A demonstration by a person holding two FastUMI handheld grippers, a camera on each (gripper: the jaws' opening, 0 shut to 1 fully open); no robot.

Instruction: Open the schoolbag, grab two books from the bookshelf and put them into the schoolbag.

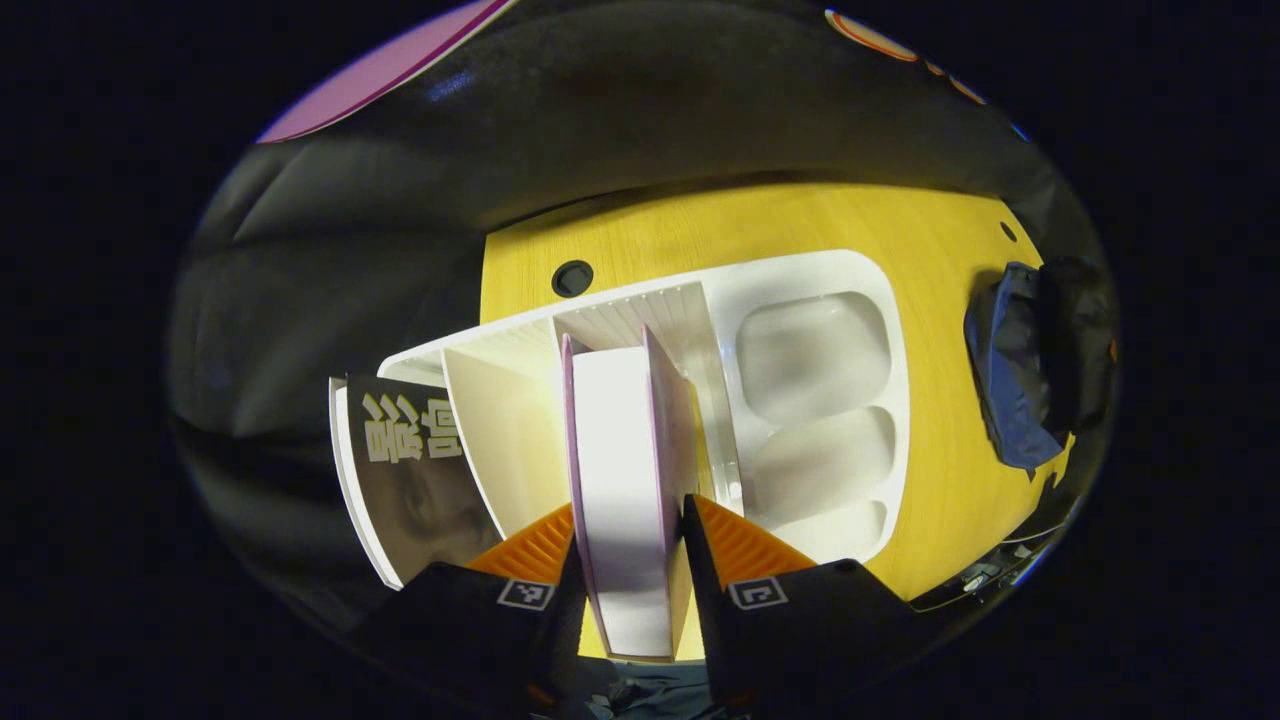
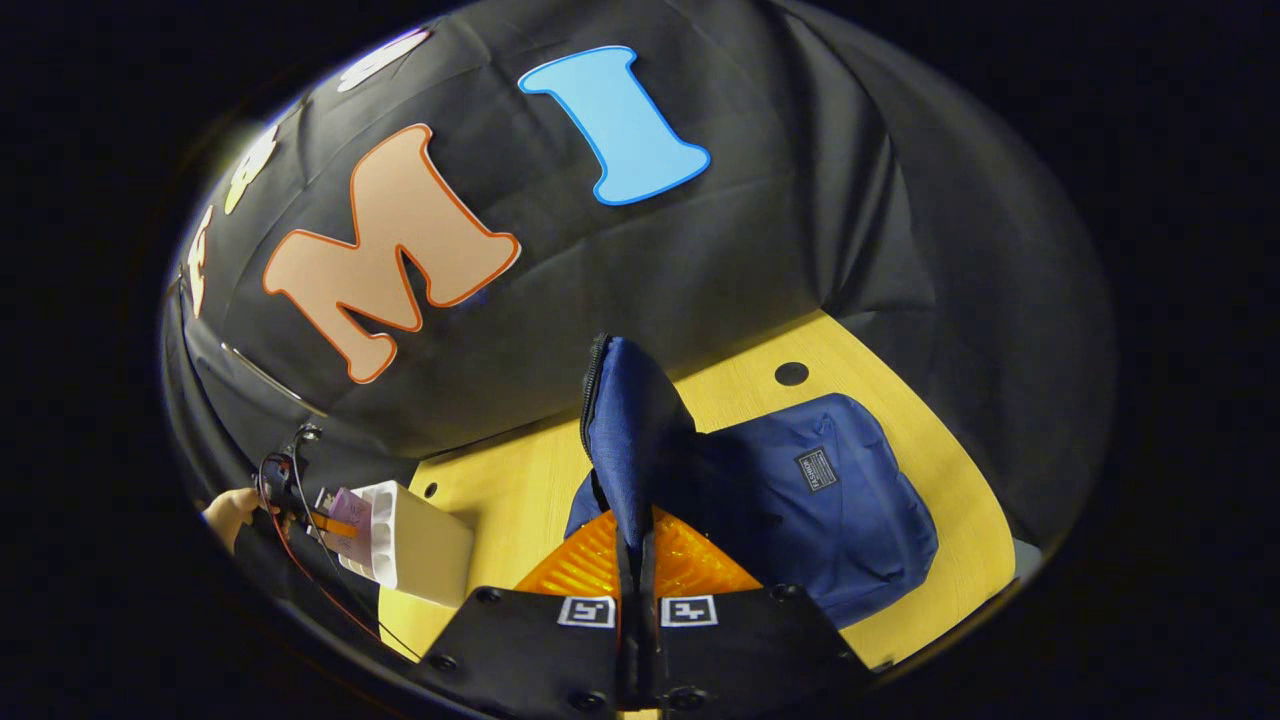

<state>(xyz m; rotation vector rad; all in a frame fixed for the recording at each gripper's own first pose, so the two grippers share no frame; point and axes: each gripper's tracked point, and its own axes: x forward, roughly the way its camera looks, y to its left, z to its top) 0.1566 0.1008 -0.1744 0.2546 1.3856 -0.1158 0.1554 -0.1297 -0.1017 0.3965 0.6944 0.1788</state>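
In the left gripper view, my left gripper (image 1: 632,535) has its fingers clamped on a book with pink covers (image 1: 625,480), one finger against each cover, the white page edge facing the camera. The book stands upright in a slot of the white bookshelf (image 1: 870,300), which rests on the yellow desk (image 1: 940,240). At 9 o'clock from the clamped book, past a white divider (image 1: 495,430), a second book with a dark cover (image 1: 415,480) leans in the outer slot. At 3 o'clock, the bookshelf's three shallow compartments hold nothing that I can make out. The blue schoolbag (image 1: 1010,380) lies at 3 o'clock on the desk, well apart from the bookshelf. In the right gripper view, my right gripper (image 2: 637,560) has its fingers closed together on a raised flap of the schoolbag (image 2: 625,430); the flap stands up toward 12 o'clock with its zipper edge visible. The schoolbag's body (image 2: 820,500) lies flat on the desk at 3 o'clock from the fingers. At 9 o'clock, the bookshelf (image 2: 415,545) sits on the desk, and just beside it a hand (image 2: 232,512) holds the other gripper at the pink book; I cannot tell that gripper's finger state from here.
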